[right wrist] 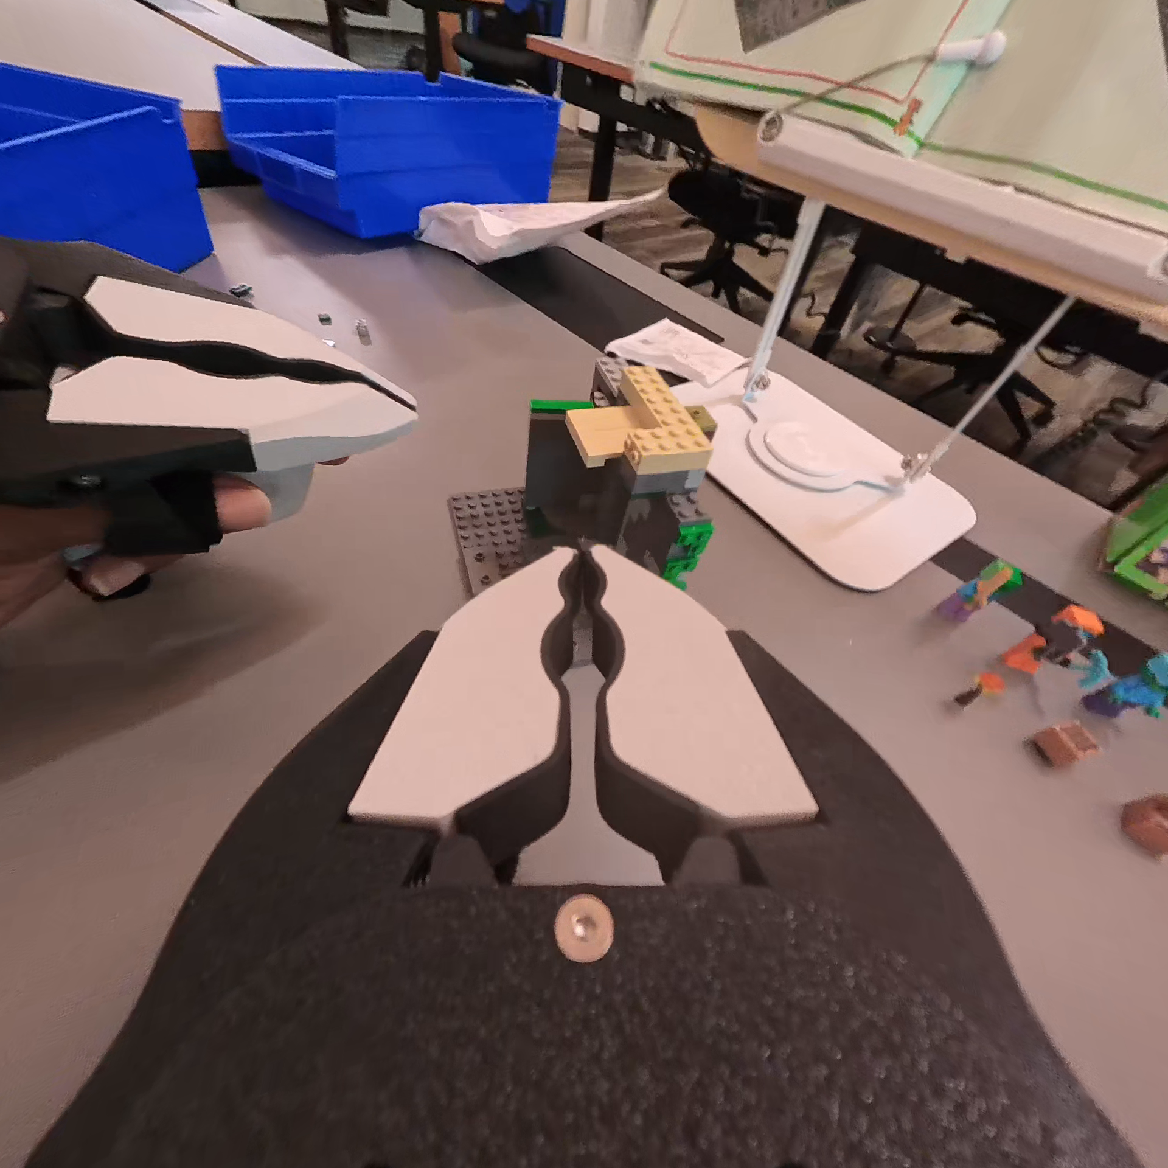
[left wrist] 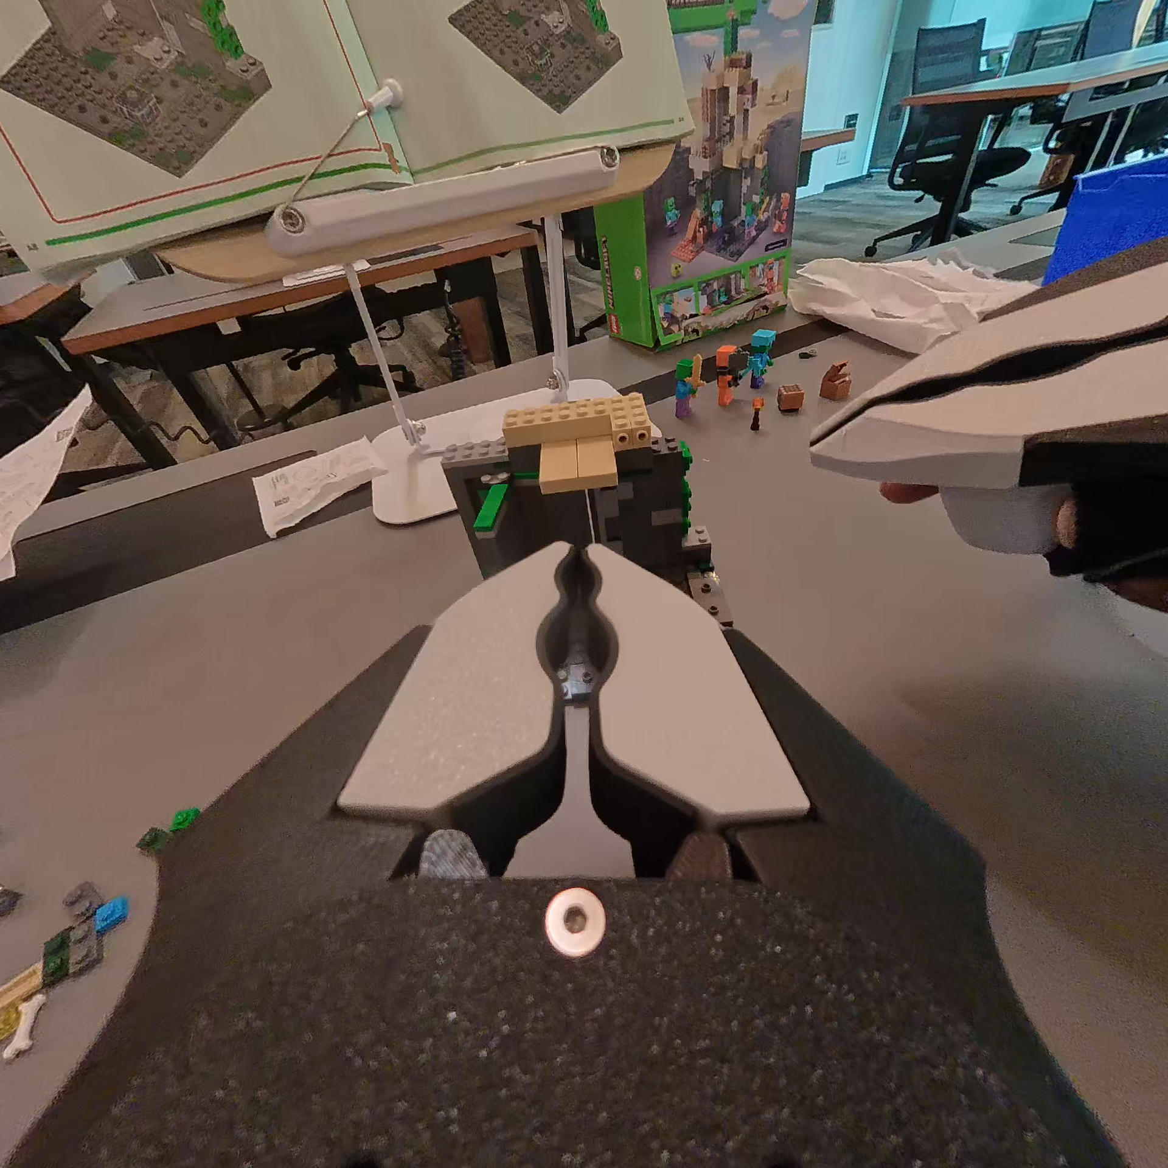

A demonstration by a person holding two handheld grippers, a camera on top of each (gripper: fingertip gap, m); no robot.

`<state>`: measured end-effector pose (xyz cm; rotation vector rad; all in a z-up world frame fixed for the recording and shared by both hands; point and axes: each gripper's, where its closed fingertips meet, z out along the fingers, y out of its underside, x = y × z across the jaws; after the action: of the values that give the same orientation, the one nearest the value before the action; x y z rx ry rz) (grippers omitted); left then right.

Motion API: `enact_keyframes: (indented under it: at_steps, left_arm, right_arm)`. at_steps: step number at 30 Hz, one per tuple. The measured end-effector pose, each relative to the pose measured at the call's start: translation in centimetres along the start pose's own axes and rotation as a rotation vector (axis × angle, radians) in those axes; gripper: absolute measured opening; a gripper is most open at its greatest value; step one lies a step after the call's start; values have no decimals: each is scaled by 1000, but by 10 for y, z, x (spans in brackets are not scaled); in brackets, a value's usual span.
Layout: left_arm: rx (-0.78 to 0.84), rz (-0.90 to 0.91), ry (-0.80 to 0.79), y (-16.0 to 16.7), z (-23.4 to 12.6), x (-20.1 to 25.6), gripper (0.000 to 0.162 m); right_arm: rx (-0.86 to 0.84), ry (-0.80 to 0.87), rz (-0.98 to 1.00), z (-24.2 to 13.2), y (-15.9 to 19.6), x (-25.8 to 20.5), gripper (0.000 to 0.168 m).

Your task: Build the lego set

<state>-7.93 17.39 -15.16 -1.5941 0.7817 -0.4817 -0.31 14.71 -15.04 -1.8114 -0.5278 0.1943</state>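
Hovering just before the light, snap-apart brick tower (left wrist: 578,480), both grippers (left wrist: 578,556) (right wrist: 581,556) look closed and empty; grasp its dark base.

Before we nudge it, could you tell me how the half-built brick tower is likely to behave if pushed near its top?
The tower looks top-heavy: tan bricks overhang a narrow dark wall, so it may tip. It would probably slide on the smooth grey table. The overhanging pieces could pop off.
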Motion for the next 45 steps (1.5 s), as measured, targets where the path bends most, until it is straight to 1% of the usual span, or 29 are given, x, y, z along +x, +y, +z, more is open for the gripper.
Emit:
enact_keyframes:
  at_steps: [6,10,23,35,40,45]
  left_arm:
    - [-1,34,-4,3,0,3,0]
    - [-16,52,-7,8,3,5,0]
    - [-58,45,-26,18,4,3,0]
    - [-45,39,-42,15,1,0,0]
    - [-27,41,-44,12,1,-1,0]
    - [-24,32,-55,10,1,-5,0]
  right_arm:
    - [-32,146,76,4,15,-3,0]
    - [-32,189,82,7,18,-6,0]
    - [-47,178,83,11,27,-11,0]
    - [-52,183,85,10,30,-8,0]
    - [-30,223,63,10,18,11,0]
    - [24,314,55,6,-13,58,0]
